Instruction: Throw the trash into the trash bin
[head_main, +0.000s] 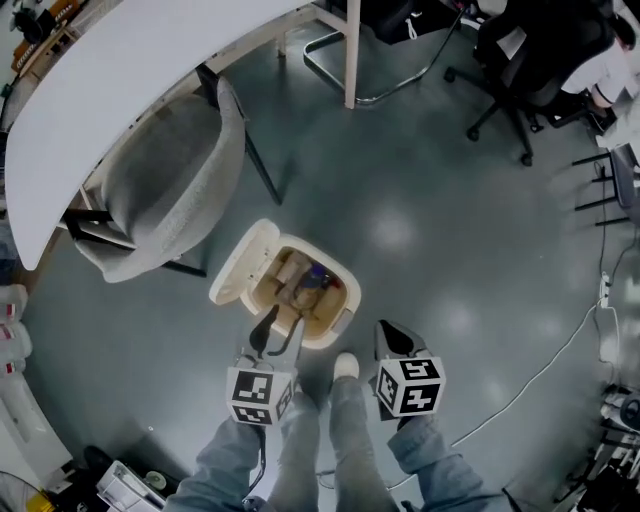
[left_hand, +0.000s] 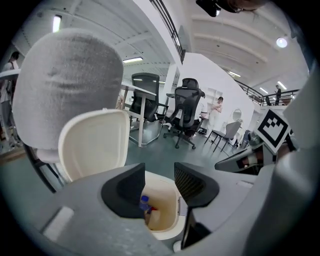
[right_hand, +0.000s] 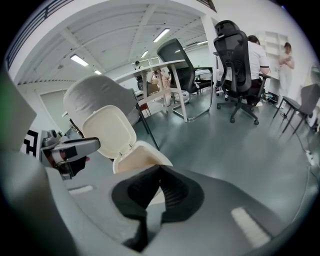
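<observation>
No words, brands or numbers can be read. Only square black-and-white markers stand on the left cube (head_main: 262, 396) and right cube (head_main: 410, 386), near 6 o'clock.

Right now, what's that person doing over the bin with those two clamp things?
A person stands over a cream trash bin whose lid is flipped open, holding a gripper in each hand. The left gripper hangs above the bin's near edge, jaws apart with nothing between them. The right gripper is beside the bin, jaws together and empty. Trash, including a blue-capped bottle, lies inside the bin.
</observation>
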